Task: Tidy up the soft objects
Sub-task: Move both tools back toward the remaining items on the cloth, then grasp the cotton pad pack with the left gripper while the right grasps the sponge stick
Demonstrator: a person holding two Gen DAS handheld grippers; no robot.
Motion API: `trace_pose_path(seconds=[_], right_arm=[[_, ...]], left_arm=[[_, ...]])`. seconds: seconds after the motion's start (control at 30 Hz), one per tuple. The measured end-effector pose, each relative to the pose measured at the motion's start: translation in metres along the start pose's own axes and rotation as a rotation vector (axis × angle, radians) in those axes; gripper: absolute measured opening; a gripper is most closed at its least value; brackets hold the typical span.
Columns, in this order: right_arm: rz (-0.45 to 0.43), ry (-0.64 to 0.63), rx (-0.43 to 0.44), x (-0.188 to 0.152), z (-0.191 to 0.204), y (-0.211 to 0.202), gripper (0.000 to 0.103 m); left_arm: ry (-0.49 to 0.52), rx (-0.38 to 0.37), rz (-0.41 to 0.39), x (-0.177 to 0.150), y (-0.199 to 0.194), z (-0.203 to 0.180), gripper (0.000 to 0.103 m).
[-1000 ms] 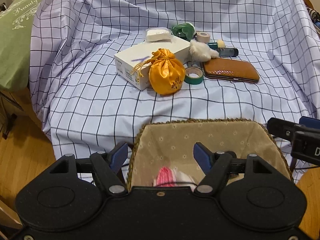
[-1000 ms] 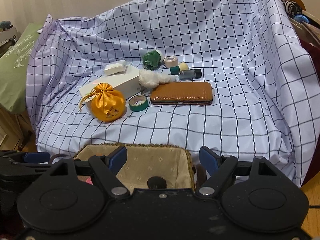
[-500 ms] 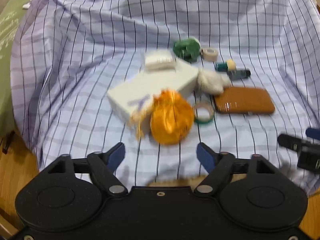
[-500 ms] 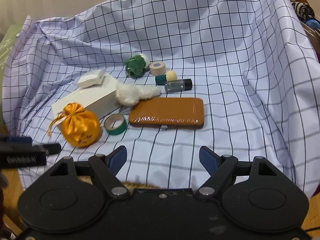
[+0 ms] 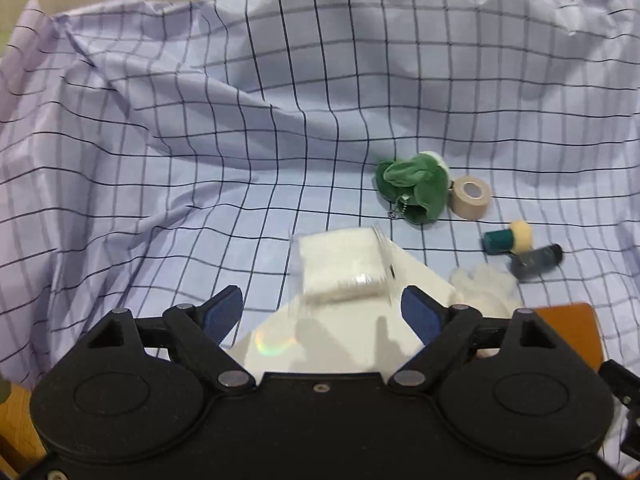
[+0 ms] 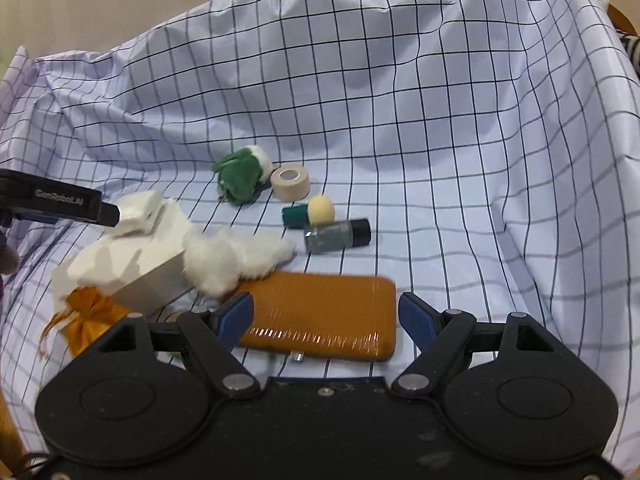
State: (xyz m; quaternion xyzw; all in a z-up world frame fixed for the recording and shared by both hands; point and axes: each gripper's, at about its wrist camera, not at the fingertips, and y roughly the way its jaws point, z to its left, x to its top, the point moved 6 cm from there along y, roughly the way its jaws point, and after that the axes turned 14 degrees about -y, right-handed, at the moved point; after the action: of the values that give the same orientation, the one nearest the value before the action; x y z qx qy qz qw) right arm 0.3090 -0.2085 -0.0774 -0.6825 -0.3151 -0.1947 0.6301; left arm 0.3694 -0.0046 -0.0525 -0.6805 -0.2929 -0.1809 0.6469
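Note:
My left gripper is open, its jaws either side of a clear packet of white cotton pads lying on a white box. The packet shows in the right wrist view with the left fingertip beside it. My right gripper is open and empty above a tan leather case. A white fluffy toy, a green plush and an orange satin pouch lie on the checked cloth.
A beige tape roll, a teal-handled sponge applicator and a small dark-capped bottle lie behind the case. The cloth rises in folds at the back and sides. Wood floor shows at the lower left.
Both grippers have moved forward from the basket over the cloth. The basket has dropped out of view. The left gripper has come up to the cotton packet, the right to the tan case.

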Motion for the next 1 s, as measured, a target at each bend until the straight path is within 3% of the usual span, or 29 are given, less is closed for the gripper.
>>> trace_pose_path(seconds=[0.3,0.67,1.0], right_arm=[[0.013,0.016,-0.02,0.026,-0.013,0.054,0.079],[-0.013,-0.013,-0.014,0.06,-0.008,0.098,0.08],[0.057,-0.068,-0.01,0.07,0.013,0.155,0.082]], left_arm=[[0.014,0.034,0.036,0.012,0.045,-0.01,0.084],[0.013,0.019,0.05,0.02,0.062,-0.013,0.087],[-0.013,-0.001,0.084,0.018,0.069,-0.01,0.087]])
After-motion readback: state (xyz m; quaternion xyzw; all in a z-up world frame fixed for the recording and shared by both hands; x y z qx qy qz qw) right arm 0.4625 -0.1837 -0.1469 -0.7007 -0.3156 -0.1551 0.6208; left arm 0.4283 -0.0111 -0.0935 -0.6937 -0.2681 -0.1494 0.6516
